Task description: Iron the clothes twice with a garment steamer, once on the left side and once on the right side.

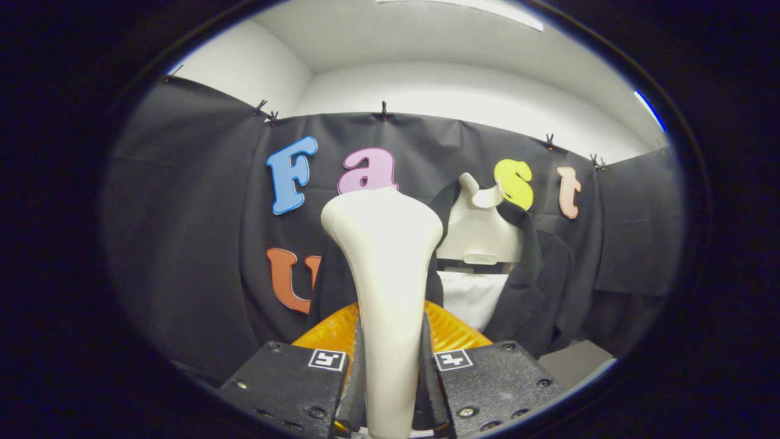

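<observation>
Garment steamer [387,286] clamped upright in hand-held gripper [390,390]; dark jacket [530,274] hung just beyond, offset toward right of steamer head.

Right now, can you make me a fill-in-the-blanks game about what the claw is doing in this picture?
1. The claw is shut on the handle of the cream ______, which stands upright between its fingers.
2. Beyond the steamer head hangs a ______ jacket on a hanger.
3. The hanger holding the jacket is ______ in colour.
4. Inside the open jacket front shows a ______ panel.

Missing words: steamer; black; white; white
</observation>
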The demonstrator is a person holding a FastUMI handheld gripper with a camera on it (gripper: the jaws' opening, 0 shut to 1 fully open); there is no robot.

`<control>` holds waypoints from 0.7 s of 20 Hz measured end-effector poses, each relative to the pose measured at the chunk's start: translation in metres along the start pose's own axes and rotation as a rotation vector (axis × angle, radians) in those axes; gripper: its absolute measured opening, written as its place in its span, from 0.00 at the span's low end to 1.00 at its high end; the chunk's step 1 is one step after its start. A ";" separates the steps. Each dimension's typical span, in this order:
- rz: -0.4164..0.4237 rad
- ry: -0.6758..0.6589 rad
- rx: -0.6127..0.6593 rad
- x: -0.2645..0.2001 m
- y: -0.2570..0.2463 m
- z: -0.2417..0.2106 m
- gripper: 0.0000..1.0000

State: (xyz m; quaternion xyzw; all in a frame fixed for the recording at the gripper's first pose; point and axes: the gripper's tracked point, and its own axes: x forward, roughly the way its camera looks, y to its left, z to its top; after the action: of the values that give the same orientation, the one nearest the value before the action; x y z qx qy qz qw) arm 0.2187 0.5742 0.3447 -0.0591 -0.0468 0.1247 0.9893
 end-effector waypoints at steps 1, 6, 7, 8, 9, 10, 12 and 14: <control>-0.010 0.011 0.002 0.006 0.001 -0.003 0.40; -0.036 0.058 -0.004 0.022 -0.001 -0.017 0.40; -0.035 0.064 -0.003 0.023 -0.001 -0.020 0.40; -0.033 0.068 -0.001 0.023 -0.002 -0.022 0.40; -0.030 0.071 0.008 0.022 -0.002 -0.023 0.40; -0.030 0.076 0.013 0.021 -0.002 -0.026 0.39; -0.033 0.084 0.015 0.022 -0.003 -0.032 0.40; -0.033 0.098 0.026 0.021 -0.005 -0.041 0.40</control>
State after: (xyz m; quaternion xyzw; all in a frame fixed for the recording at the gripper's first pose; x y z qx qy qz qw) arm 0.2442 0.5698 0.3068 -0.0515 0.0022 0.1058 0.9930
